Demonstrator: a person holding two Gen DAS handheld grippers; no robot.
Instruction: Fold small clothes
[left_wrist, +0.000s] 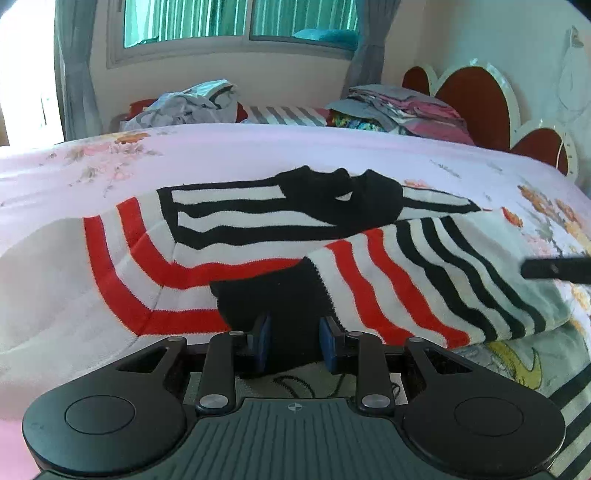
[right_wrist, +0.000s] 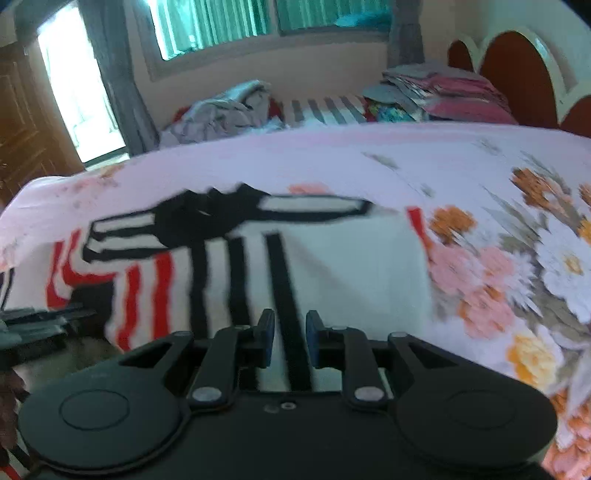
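Note:
A knit sweater with red, black and white stripes lies spread on the floral bedsheet. One sleeve is folded across its body, ending in a black cuff. My left gripper is shut on that cuff, and black fabric fills the gap between its blue pads. A finger of my right gripper pokes in at the right edge, over the sweater's side. In the blurred right wrist view, my right gripper hovers over the sweater; its pads stand apart and press on nothing.
At the bed's far side are a crumpled grey heap and a stack of folded clothes, against a red headboard. A cartoon-print cloth lies at the near right edge. Bare sheet stretches right of the sweater.

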